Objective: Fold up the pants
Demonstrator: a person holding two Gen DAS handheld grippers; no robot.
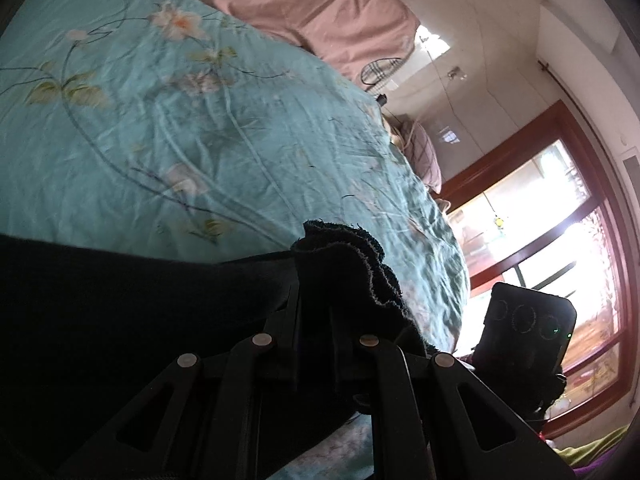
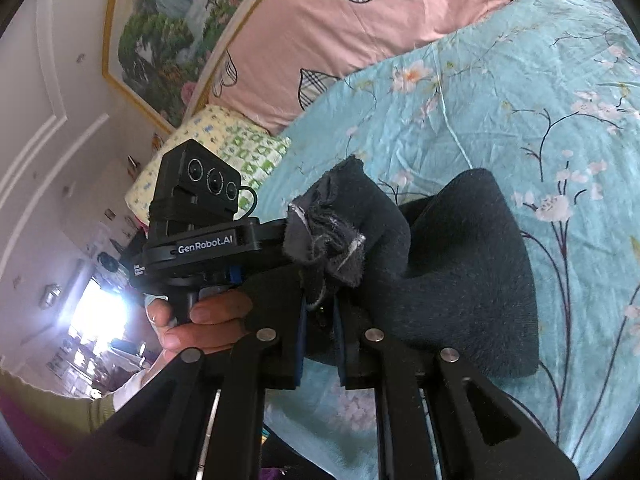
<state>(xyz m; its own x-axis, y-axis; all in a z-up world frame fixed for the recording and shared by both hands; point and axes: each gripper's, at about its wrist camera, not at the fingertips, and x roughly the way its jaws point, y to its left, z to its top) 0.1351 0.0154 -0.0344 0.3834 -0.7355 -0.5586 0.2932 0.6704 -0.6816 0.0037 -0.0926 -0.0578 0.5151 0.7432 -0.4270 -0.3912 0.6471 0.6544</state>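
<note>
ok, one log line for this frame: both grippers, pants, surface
left gripper: shut on pants | right gripper: shut on pants | pants: dark, bunched, held over bedspread | bedspread: teal floral | fold: not yet flat

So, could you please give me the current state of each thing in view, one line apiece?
left gripper: shut on the pants' frayed edge.
right gripper: shut on a bunched edge of the pants.
pants: dark, held up by both grippers, partly draped on the bedspread.
bedspread: teal floral, spread out, wrinkled.
pink pillow: lying at the head of the bed.
hand: wrapped around the left gripper's handle.
</note>
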